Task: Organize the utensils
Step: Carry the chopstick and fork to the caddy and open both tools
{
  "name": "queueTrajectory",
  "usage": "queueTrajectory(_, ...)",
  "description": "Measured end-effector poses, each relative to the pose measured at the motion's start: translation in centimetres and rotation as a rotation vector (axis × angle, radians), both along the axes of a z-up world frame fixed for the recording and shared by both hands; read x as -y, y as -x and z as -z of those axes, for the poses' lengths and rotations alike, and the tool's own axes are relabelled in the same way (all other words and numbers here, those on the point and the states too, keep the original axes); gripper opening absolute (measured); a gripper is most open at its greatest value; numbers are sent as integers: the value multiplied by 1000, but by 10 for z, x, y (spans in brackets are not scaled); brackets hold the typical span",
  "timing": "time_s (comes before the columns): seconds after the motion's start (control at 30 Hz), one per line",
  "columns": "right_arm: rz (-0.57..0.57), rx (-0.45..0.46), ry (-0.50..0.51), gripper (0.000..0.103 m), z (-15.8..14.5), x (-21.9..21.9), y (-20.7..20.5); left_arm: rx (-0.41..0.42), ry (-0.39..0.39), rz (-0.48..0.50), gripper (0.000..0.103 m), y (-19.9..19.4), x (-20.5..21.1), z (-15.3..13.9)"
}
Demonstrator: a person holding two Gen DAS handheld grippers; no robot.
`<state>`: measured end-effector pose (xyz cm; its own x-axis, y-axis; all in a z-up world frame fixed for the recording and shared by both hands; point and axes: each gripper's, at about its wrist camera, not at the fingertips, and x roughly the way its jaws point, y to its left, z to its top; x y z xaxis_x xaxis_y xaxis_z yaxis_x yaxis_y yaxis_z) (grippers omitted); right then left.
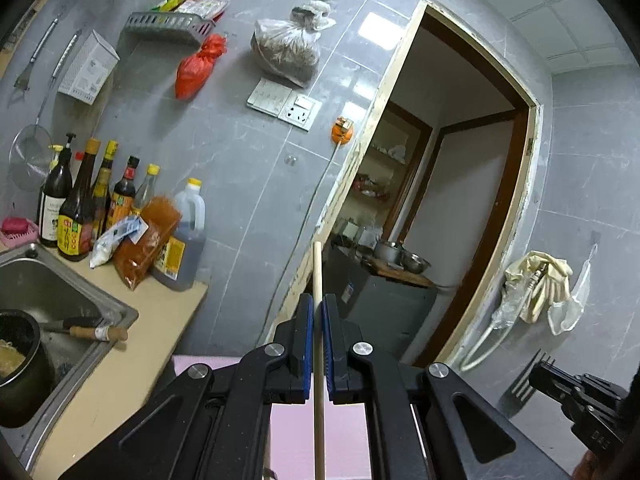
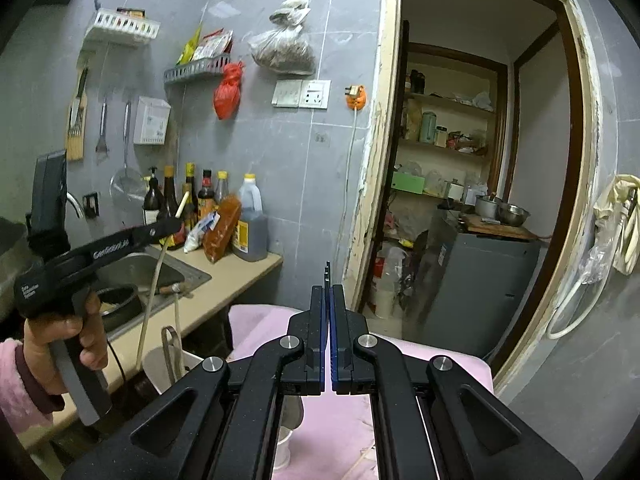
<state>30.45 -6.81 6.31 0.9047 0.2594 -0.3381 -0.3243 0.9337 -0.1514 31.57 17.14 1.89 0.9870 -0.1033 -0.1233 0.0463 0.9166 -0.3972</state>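
Carrying both utensils, you have the left gripper [image 1: 317, 320] jaws clamped on a chopstick [image 1: 317, 268] and the right gripper [image 2: 328, 308] jaws pinching a fork [image 1: 526, 380]; next, lower each into the white holder [image 2: 160, 364] below your jaws.

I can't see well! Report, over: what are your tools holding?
Left tool shut on chopstick. Right tool shut on fork. Nothing blocking, over.

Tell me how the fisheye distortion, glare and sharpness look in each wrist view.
Left wrist view: strong fisheye bend, the door frame bows into an arc; a bright glare patch on the wall tiles; left gripper and chopstick sharp. Right wrist view: door frame curves less; dark vignette in the corners; right gripper crisp, the pantry shelves softer.
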Motion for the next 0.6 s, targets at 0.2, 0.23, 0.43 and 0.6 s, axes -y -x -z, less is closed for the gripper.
queueTrajectory(0.2,0,-9,43,2,20,-15,-7,37,-39,-40,5,-5,6,21)
queueTrajectory(0.23,-2,-11,47,2,24,-17,-8,46,-44,-48,5,-4,6,24)
queueTrajectory(0.43,-14,-27,53,2,42,-24,-9,69,-41,-70,5,1,7,37)
queueTrajectory(0.6,-27,-45,59,2,54,-27,-10,93,-48,-84,5,10,10,46)
